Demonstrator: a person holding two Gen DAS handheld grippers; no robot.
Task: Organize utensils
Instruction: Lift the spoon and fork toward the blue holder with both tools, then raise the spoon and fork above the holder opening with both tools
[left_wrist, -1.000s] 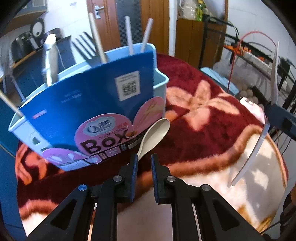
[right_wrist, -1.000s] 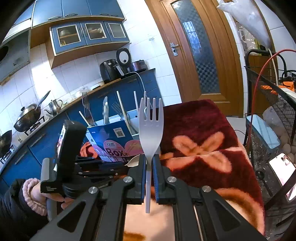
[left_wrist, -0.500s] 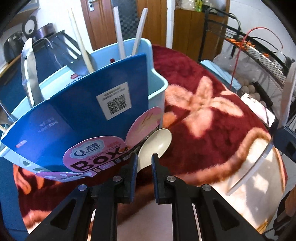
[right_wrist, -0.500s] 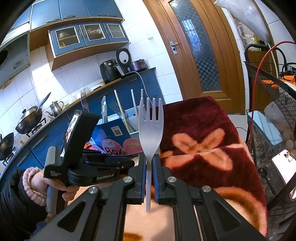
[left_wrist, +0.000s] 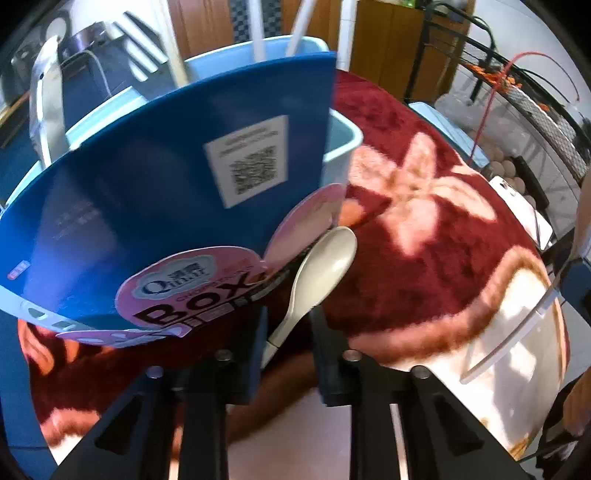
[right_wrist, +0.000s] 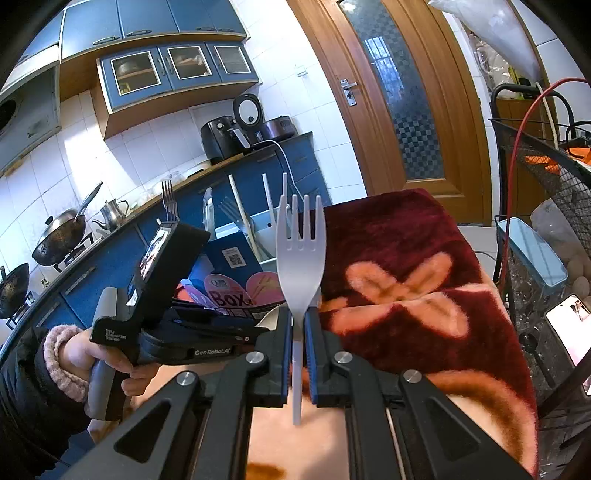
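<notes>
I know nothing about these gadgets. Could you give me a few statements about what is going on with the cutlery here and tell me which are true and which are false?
1. The right gripper holds a white plastic fork with its prongs pointing up. True.
2. The left gripper is clamped tight on a metal knife. False: its jaws stand apart around the handle of a cream spoon.
3. The spoon lies beside the light blue utensil box, on the red flowered cloth. True.
4. The utensil box holds nothing. False: several utensils already stand in it.
5. The fork's handle sticks out below the right jaws. True.
</notes>
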